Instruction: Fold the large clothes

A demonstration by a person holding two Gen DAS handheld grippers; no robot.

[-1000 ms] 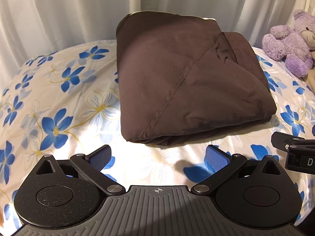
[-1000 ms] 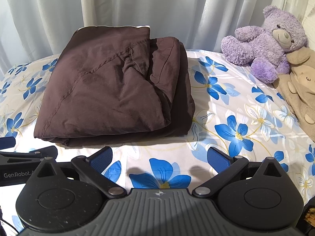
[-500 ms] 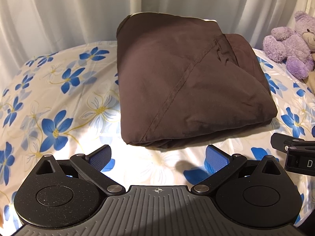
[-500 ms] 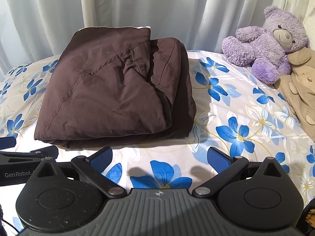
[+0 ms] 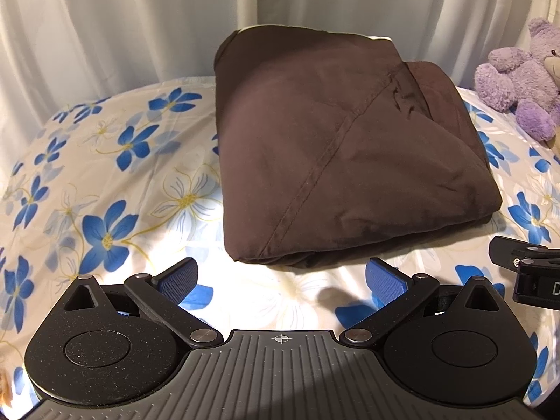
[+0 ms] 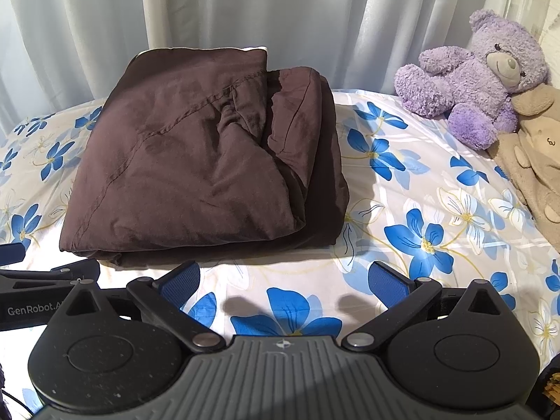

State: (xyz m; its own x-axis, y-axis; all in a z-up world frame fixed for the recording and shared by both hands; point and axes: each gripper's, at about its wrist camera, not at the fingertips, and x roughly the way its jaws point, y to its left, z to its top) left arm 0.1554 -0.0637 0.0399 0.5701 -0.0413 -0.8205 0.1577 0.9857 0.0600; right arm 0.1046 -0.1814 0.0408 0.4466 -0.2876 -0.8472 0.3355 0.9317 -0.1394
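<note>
1. A bed covered by a white sheet printed with blue flowers fills both views, with pale curtains hanging behind it.
2. The left gripper hovers low over the sheet, its two blue-padded fingers spread wide apart and holding nothing.
3. Just beyond its fingertips lies the dark brown garment, folded into a thick, roughly square bundle on the sheet. A stitched seam runs diagonally across its top layer, and its far edge lies close to the curtains.
4. The right gripper sits beside the left one, near the garment's front edge but not touching it. Its fingers are also spread wide, with only sheet between them.
5. To the right of the garment, well apart from it, a purple teddy bear sits on the bed.
6. A beige soft toy lies against the bear at the far right edge.
</note>
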